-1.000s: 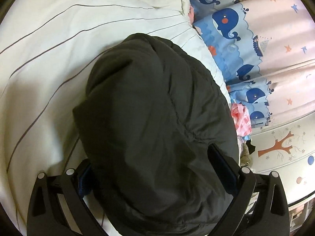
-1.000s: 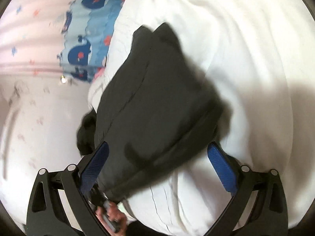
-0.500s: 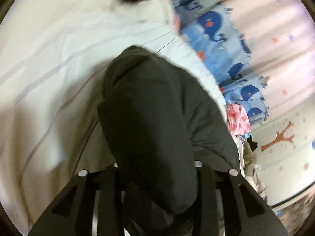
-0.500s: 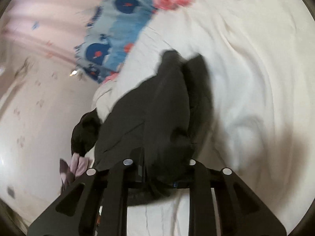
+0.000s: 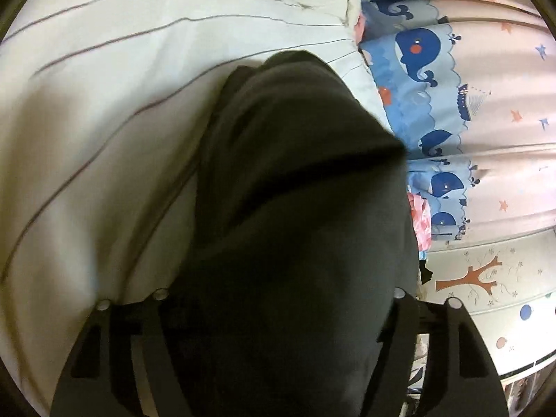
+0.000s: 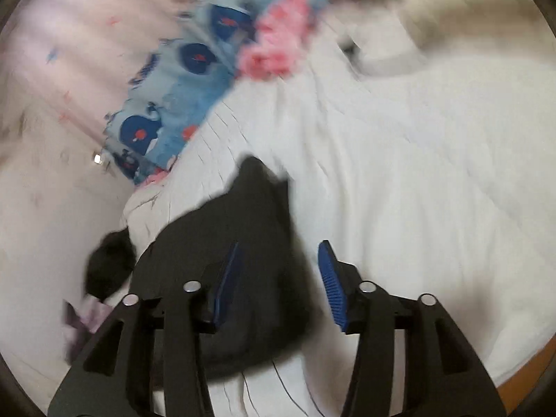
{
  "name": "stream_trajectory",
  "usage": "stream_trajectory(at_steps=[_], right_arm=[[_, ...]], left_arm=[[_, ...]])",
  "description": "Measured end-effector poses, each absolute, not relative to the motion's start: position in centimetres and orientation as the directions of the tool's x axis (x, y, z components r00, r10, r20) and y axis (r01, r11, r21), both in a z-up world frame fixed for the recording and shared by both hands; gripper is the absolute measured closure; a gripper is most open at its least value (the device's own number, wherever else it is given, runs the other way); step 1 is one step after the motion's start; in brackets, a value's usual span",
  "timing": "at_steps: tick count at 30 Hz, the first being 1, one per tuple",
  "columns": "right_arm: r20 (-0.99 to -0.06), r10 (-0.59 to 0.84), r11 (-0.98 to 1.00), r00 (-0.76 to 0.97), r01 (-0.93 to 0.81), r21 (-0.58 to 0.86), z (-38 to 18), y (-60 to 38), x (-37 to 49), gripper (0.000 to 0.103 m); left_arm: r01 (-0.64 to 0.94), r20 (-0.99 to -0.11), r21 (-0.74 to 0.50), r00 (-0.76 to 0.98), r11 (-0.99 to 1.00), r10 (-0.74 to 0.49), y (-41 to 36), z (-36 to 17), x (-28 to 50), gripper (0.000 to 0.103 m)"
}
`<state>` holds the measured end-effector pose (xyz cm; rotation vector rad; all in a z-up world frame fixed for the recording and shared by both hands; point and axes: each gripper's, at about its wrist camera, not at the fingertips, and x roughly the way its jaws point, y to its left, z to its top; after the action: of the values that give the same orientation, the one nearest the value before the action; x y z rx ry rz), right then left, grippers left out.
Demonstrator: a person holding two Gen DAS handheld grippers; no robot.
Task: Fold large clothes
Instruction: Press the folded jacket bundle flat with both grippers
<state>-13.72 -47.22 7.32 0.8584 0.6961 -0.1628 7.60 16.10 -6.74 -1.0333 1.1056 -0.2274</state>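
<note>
A dark grey garment (image 5: 299,243) lies bunched on the white striped bed cover (image 5: 104,104). In the left wrist view it fills the middle and bulges up between the jaws of my left gripper (image 5: 278,299), hiding the fingers. Those jaws stand wide and are opening. In the right wrist view the same garment (image 6: 250,243) lies on the bed cover (image 6: 417,208) below my right gripper (image 6: 280,246). Its jaws are opening. The left blue pad (image 6: 226,278) is over the cloth, the right pad (image 6: 330,285) is clear of it, and nothing is pinched.
A blue whale-print curtain (image 5: 417,69) and pale wall with a tree sticker (image 5: 479,278) run along the bed's side. Pink cloth (image 6: 278,41) lies by the curtain. A black item (image 6: 107,264) sits at the bed's left edge. A wooden edge (image 6: 528,365) shows lower right.
Both grippers began wide open, closed on the dark garment half a second ago, and now stand apart again. The right gripper has risen and rolled, and the garment looks smaller below it.
</note>
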Motion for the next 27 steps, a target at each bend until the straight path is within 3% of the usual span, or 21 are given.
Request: stream_trajectory(at_steps=[4, 7, 10, 12, 14, 17, 20, 25, 27], right_arm=[[-0.658, 0.155, 0.860, 0.737, 0.226, 0.457, 12.2, -39.7, -5.2, 0.021], [-0.706, 0.175, 0.948, 0.686, 0.077, 0.310, 12.3, -31.5, 4.8, 0.019], [-0.766, 0.125, 0.982, 0.630, 0.034, 0.188, 9.5, -25.9, 13.0, 0.019], [-0.826, 0.051, 0.993, 0.562, 0.063, 0.104, 5.8, -23.3, 17.4, 0.017], [-0.891, 0.003, 0.996, 0.453, 0.080, 0.045, 0.1, -21.3, 20.0, 0.007], [-0.906, -0.053, 0.998, 0.420, 0.059, -0.031, -2.1, -19.8, 20.3, 0.007], [-0.927, -0.017, 0.999, 0.375, 0.041, -0.001, -1.3, -20.3, 19.4, 0.007], [-0.836, 0.032, 0.999, 0.548, -0.037, 0.014, 4.2, -19.8, 10.2, 0.007], [-0.844, 0.013, 0.997, 0.536, -0.075, -0.032, 3.2, -18.1, 7.6, 0.007]], left_arm=[[-0.274, -0.617, -0.779, 0.497, 0.564, -0.611, 15.6, -6.3, 8.0, 0.033], [-0.240, -0.637, -0.754, 0.495, 0.612, -0.591, 14.9, -5.9, 8.2, 0.043], [-0.195, -0.659, -0.717, 0.500, 0.669, -0.561, 14.3, -5.3, 8.4, 0.051], [-0.162, -0.674, -0.688, 0.505, 0.707, -0.539, 13.7, -4.8, 8.5, 0.054], [-0.116, -0.664, -0.681, 0.515, 0.723, -0.542, 13.1, -4.2, 8.7, 0.054], [-0.062, -0.695, -0.606, 0.527, 0.793, -0.490, 11.8, -3.5, 8.8, 0.055], [-0.070, -0.711, -0.594, 0.511, 0.801, -0.483, 11.9, -3.9, 9.0, 0.056], [-0.073, -0.712, -0.590, 0.516, 0.804, -0.476, 12.0, -4.0, 9.2, 0.056], [-0.065, -0.715, -0.578, 0.521, 0.813, -0.466, 11.8, -3.9, 8.9, 0.056]])
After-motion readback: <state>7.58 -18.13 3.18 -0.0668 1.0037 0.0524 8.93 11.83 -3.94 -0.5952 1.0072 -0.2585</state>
